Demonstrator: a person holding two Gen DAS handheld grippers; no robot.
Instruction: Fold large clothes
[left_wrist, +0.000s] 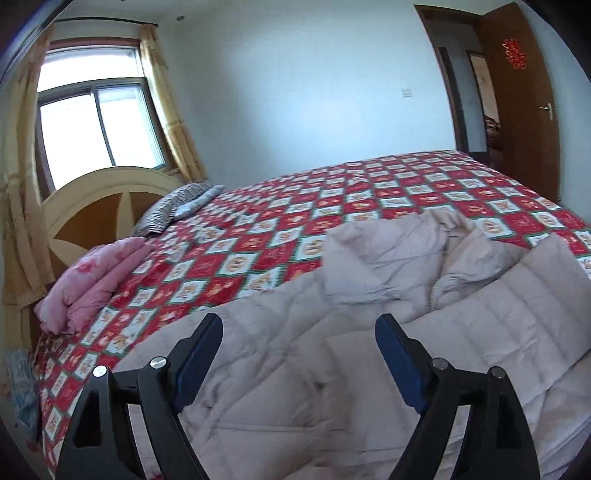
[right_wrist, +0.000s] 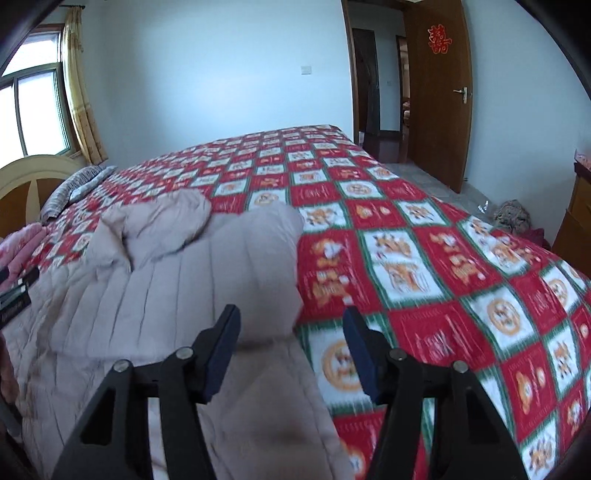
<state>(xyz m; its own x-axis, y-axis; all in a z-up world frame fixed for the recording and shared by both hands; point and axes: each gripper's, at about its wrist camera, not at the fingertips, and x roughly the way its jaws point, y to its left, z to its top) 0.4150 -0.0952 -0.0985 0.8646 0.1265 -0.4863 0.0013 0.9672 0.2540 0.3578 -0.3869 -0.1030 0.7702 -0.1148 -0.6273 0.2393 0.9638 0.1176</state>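
Note:
A large pale pink quilted down coat (left_wrist: 424, 306) lies spread on the bed's red patterned cover (left_wrist: 280, 221), hood end away from me. My left gripper (left_wrist: 299, 325) is open and empty, hovering just above the coat's body. In the right wrist view the coat (right_wrist: 192, 266) fills the lower left, one sleeve reaching toward the camera. My right gripper (right_wrist: 291, 317) is open and empty over the coat's right edge, where the sleeve meets the bed cover (right_wrist: 424, 258). The left gripper's body shows at the left edge (right_wrist: 14, 291).
A folded pink garment (left_wrist: 92, 280) and a striped pillow (left_wrist: 173, 210) lie near the headboard (left_wrist: 92, 195). A window (left_wrist: 96, 125) is behind it. An open wooden door (right_wrist: 436, 96) stands at the far right, with a bundle on the floor (right_wrist: 511, 218) and a wooden cabinet (right_wrist: 576, 221).

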